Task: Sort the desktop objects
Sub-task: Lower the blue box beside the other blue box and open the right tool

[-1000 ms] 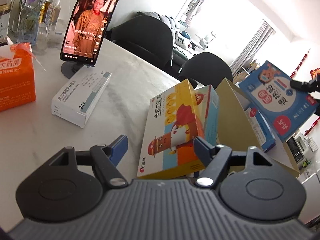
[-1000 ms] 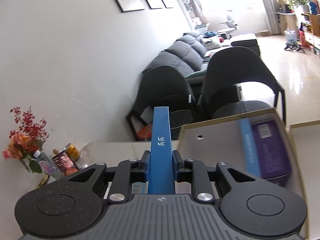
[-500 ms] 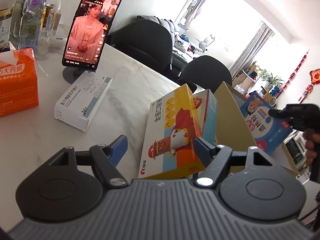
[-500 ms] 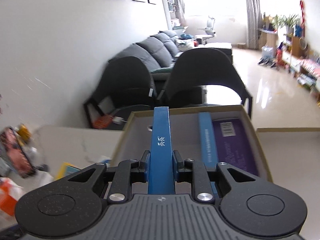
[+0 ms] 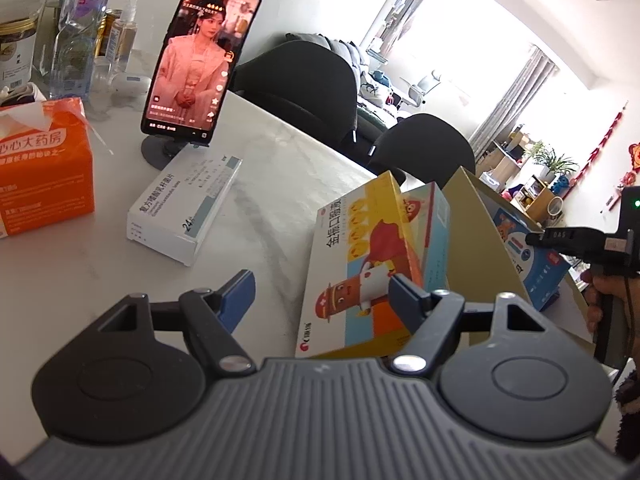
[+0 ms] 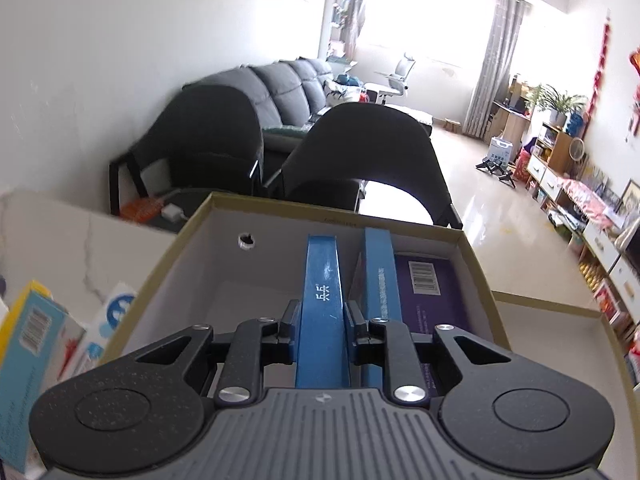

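My right gripper [image 6: 322,334] is shut on a thin blue box [image 6: 322,300], held on edge and reaching down into the open cardboard box [image 6: 192,256]. Inside that box a blue and purple carton [image 6: 424,296] lies just right of the held one. From the left wrist view the same blue box [image 5: 532,264] shows past the cardboard wall [image 5: 476,236], with the right gripper's body [image 5: 576,240] and a hand behind it. My left gripper [image 5: 320,284] hangs open low over the table, a yellow cartoon medicine box [image 5: 360,264] just ahead of its right finger. A white medicine box [image 5: 184,208] lies further left.
An orange tissue pack [image 5: 40,168] sits at the left. A phone on a stand [image 5: 196,64] plays video behind the white box, with bottles and jars [image 5: 80,28] at the far left. Two dark chairs [image 6: 360,152] stand beyond the marble table [image 5: 280,168].
My right gripper has swung over the cardboard box and lowered the blue box into it. The left gripper has hardly moved and stays open.
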`<state>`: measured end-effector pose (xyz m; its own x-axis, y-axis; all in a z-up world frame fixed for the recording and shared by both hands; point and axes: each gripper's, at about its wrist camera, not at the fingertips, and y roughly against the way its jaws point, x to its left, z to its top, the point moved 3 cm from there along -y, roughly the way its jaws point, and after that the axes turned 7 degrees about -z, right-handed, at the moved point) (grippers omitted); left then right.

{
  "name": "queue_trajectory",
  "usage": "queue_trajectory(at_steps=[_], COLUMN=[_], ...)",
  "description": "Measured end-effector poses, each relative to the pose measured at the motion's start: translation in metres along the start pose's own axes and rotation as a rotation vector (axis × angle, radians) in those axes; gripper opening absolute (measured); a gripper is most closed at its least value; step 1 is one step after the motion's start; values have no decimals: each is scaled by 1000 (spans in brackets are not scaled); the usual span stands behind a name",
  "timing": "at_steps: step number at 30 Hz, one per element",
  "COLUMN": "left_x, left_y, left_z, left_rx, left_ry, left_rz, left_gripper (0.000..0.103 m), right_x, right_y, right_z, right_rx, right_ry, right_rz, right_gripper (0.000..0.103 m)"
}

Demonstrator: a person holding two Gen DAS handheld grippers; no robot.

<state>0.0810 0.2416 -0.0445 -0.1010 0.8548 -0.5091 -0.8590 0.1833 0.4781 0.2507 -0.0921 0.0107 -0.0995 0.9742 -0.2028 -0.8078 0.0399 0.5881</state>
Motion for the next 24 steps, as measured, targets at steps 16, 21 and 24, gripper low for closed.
queue_trajectory(at_steps=[16, 21, 24], left_x=[-2, 0, 0], left_y=[-4, -4, -6], left_z=[-4, -4, -4], left_rx=[14, 12, 16], left_ry=[-4, 1, 0], left_rz=[1, 5, 5], left_gripper=[74, 75, 75], right_x=[4, 5, 7], right_y=[-14, -14, -12], right_z=[9, 11, 7], right_rx=[227, 206, 160], right_ry=[190, 209, 184], right_rz=[92, 75, 43], right_gripper=[27, 25, 25])
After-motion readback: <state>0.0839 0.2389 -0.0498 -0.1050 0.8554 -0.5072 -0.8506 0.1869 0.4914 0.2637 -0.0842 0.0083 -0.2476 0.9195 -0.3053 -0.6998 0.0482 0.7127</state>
